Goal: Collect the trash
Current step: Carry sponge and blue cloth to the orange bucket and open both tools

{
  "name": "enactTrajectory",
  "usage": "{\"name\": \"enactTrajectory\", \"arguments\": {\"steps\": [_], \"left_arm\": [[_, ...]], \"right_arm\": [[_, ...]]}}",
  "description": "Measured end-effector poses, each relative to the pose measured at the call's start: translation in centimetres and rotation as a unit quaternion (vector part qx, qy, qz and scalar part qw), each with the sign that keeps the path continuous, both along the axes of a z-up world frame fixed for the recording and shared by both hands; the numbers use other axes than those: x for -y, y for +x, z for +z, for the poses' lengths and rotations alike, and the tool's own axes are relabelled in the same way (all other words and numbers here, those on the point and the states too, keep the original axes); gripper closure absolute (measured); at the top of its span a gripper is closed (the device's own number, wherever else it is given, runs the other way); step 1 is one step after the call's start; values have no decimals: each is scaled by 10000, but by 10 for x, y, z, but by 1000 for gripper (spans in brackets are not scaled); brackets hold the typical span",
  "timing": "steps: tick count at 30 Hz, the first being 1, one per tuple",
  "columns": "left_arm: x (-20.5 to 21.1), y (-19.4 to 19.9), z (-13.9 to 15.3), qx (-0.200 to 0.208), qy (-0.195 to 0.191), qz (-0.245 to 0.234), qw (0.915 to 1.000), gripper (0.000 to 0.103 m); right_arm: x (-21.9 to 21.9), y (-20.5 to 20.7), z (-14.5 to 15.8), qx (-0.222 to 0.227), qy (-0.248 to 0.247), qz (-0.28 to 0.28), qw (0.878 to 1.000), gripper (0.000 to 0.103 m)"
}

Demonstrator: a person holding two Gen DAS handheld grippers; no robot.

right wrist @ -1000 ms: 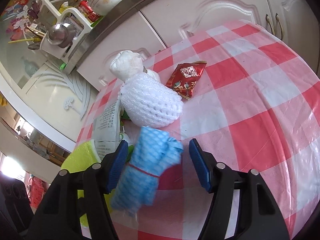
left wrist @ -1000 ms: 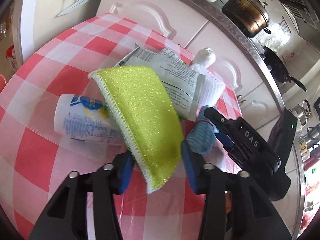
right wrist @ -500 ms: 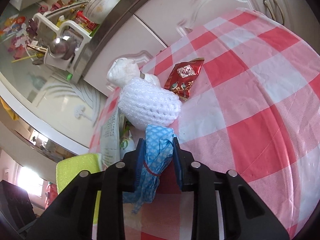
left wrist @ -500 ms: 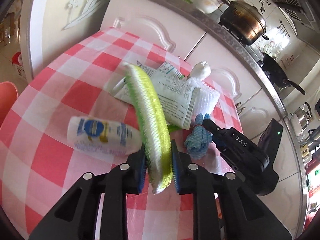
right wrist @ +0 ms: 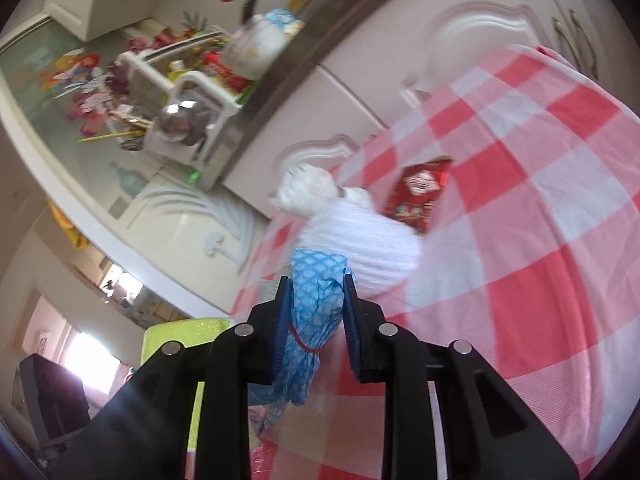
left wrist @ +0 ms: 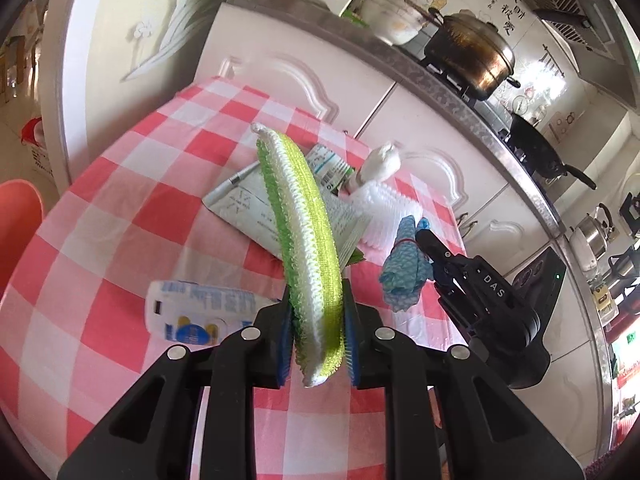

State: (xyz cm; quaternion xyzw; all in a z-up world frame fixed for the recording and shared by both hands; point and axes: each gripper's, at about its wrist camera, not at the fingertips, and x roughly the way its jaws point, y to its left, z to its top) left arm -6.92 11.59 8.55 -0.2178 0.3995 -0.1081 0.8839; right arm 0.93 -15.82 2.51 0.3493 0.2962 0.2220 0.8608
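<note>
My left gripper is shut on a yellow-green scrubbing cloth, which stands on edge, lifted above the red-and-white checked table. My right gripper is shut on a rolled blue cloth tied with a red band, raised off the table; in the left wrist view that blue cloth hangs from the right gripper. On the table lie a white plastic bottle, a printed paper packet, a white foam net, a white crumpled wad and a red snack wrapper.
White cabinets and a steel counter edge run behind the table. Pots and a wok stand on the stove. An orange stool is at the left beside the table. A dish rack stands on the counter.
Both grippers closed: the left on the yellow-green cloth, turning it on edge and lifting it, the right on the blue cloth, which rose off the table. The right view swung upward.
</note>
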Motion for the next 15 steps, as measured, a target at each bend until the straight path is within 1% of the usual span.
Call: {"name": "enactTrajectory", "arguments": {"steps": [1,3,11,15], "left_arm": [[-2,-2,1,14,-4,19,10000,81],[-10,-7,4,33,-26,75,10000,81],[-40,-20,4,91,-118,278,9995,81],[-57,-26,0,117,-231,351,9990,81]], "right_arm": [[-2,-1,3,81,-9,35,10000,77],[-9,-4,9,222,-220,77,9995,77],[-29,-14,18,412,-341,343,9980,77],[-47,-22,26,546,-540,497,9958,77]]}}
